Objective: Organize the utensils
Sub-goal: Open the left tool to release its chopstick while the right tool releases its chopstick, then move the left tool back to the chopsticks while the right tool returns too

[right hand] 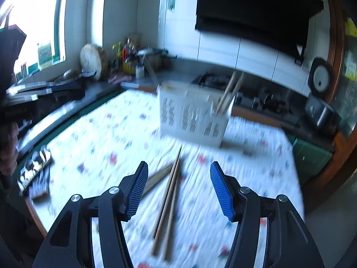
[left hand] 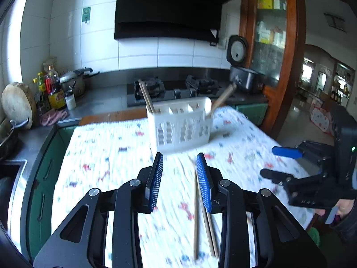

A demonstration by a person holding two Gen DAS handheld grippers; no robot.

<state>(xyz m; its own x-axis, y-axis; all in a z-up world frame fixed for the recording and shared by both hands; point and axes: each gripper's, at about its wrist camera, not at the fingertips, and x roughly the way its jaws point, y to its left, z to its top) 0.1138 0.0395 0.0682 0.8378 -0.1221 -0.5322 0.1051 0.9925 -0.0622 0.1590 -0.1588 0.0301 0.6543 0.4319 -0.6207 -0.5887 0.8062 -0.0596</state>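
A white slotted utensil basket (left hand: 179, 124) stands on the patterned tablecloth (left hand: 107, 156), with chopsticks (left hand: 147, 97) leaning in its left end and a wooden handle (left hand: 223, 97) in its right end. It also shows in the right wrist view (right hand: 191, 116). Loose wooden chopsticks (left hand: 196, 212) lie on the cloth under my left gripper (left hand: 179, 158), which is open and empty. My right gripper (right hand: 178, 167) is open and empty above the same chopsticks (right hand: 169, 201); it also shows at the right of the left wrist view (left hand: 274, 163).
A steel counter with a gas stove (left hand: 174, 88), a pressure cooker (left hand: 73, 79), bottles (left hand: 53, 87) and a round chopping block (left hand: 17, 105) runs behind the table. An open rice cooker (left hand: 243, 76) stands by a wooden cabinet (left hand: 274, 44). A sink (left hand: 11, 178) is at left.
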